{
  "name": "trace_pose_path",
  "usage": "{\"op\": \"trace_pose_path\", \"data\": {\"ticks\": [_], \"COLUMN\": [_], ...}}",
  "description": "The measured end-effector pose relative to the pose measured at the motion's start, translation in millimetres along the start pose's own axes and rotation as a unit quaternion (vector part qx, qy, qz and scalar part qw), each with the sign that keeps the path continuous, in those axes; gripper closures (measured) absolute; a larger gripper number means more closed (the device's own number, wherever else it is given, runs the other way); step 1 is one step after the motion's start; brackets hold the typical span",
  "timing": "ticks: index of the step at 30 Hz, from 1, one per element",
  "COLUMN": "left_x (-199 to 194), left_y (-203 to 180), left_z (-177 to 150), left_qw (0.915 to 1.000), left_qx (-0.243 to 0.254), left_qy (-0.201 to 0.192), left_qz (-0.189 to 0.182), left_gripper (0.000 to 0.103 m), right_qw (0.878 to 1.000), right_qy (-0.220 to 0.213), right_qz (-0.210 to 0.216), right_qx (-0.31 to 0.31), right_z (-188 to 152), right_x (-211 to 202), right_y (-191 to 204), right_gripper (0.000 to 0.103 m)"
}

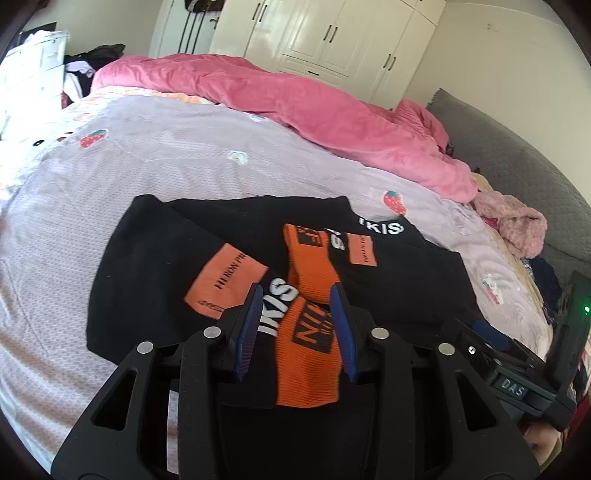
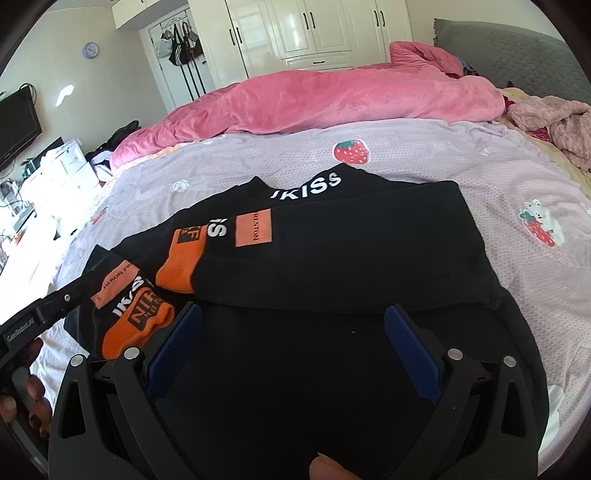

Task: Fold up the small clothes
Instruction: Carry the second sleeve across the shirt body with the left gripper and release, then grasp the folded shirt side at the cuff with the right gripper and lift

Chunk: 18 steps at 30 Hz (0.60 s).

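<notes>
**Black-and-orange top half folded on the strawberry sheet**

Nearest us, the left gripper [image 1: 297, 295] hovers with its blue fingers [image 1: 251, 321] parted around an orange cuff [image 1: 306, 354], apparently not clamping it. The right gripper [image 2: 291, 321] stands with its fingers [image 2: 177, 347] spread wide over plain black cloth, holding nothing. Under both lies the black sweatshirt [image 2: 332, 258], flat on the lilac strawberry-print bedsheet [image 2: 424, 155]. We judge the fold partly made: both sleeves are drawn in across the body, a second orange cuff [image 1: 308, 254] resting beside the white lettering, but the garment remains long and needs its crosswise fold. Beyond the sweatshirt a pink duvet [image 1: 295, 96] is heaped along the far side of the bed, a fluffy pink garment [image 2: 561, 122] waits right of it, and white wardrobes [image 2: 314, 29] close the room.
</notes>
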<state>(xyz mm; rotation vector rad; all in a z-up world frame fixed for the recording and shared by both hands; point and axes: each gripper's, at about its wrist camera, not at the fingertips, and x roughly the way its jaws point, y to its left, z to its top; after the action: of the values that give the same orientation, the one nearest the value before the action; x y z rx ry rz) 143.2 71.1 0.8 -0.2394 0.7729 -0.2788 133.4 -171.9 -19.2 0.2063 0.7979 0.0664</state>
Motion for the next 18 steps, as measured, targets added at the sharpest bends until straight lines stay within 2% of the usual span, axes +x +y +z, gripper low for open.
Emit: {"op": "trace_pose_path", "data": {"ticks": [5, 10, 13, 18], "left_x": [-2.1, -4.8, -6.4, -7.6], "left_y": [10.9, 26.7, 34.1, 49.2], "left_z": [3.1, 6.2, 7.4, 8.9], "left_qw": [0.9990, 0.9978, 0.9963, 0.9951], "left_qx": [-0.004, -0.021, -0.025, -0.044], "left_qy": [-0.008, -0.011, -0.014, -0.013], "left_qz": [0.043, 0.063, 0.082, 0.088], "left_gripper": [0.059, 0.050, 0.046, 0.045], "right_qw": [0.999, 0.997, 0.996, 0.993], "right_qy": [0.017, 0.033, 0.042, 0.057], "right_qz": [0.026, 0.057, 0.074, 0.095], "right_qx": [-0.015, -0.033, -0.041, -0.051], "right_z": [-7.5, -14.1, -17.2, -18.6], "right_x": [6.4, 12.9, 16.9, 29.3], "right_y": [20.9, 47.4, 61.8, 83.2], "right_gripper": [0.005, 0.005, 0.005, 0.005]}}
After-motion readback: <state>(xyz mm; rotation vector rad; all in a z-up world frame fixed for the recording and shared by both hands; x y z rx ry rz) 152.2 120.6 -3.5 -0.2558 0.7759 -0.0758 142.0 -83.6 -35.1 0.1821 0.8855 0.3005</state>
